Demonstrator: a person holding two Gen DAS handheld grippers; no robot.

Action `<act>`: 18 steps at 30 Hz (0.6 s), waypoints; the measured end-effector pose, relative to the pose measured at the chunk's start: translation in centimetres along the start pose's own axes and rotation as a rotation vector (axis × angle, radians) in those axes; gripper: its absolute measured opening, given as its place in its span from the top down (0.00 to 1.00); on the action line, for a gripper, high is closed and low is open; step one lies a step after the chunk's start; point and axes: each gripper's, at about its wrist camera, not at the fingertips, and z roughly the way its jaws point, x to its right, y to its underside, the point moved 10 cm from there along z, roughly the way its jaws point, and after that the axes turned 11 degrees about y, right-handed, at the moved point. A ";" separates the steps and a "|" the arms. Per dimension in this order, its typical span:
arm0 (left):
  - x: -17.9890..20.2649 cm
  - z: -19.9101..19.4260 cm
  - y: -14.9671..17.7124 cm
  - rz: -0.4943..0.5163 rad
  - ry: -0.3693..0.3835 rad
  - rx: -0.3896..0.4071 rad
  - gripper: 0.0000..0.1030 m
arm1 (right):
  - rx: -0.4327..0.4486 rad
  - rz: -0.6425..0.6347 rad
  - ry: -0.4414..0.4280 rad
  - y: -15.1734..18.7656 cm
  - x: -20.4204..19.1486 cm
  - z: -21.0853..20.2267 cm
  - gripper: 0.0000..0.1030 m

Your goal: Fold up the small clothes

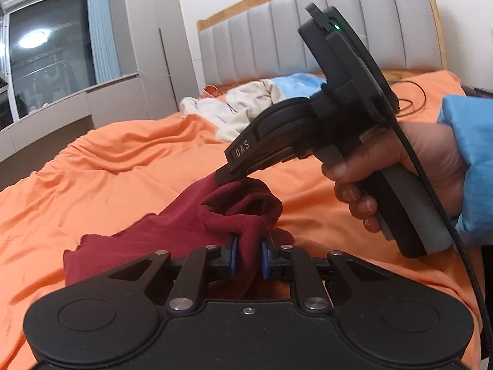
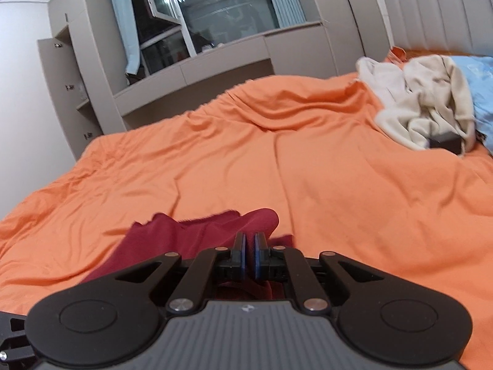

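A dark red garment lies crumpled on the orange bedsheet. My left gripper is shut on its thick ribbed band, which bulges up between the blue pads. In the left wrist view a hand holds my right gripper, whose tip pinches a raised fold of the same garment just beyond the left one. In the right wrist view, my right gripper has its pads nearly together, with the red garment spreading left beneath it and a strip of it behind the fingers.
A heap of cream and light blue clothes lies near the grey padded headboard. A black cable runs across the sheet at right. Window and grey cabinets stand beyond the bed's far edge. Bare orange sheet stretches ahead.
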 end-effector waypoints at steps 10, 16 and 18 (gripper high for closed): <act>0.0 1.1 1.4 -0.021 0.046 -0.042 0.69 | -0.097 0.027 0.042 2.3 1.1 2.0 0.90; -1.2 -0.1 1.3 -0.105 0.055 -0.028 0.27 | -0.133 0.039 0.055 2.8 1.4 2.4 0.77; -2.4 -0.8 1.0 -0.166 0.042 -0.005 0.15 | -0.132 0.045 0.062 2.7 1.5 2.4 0.54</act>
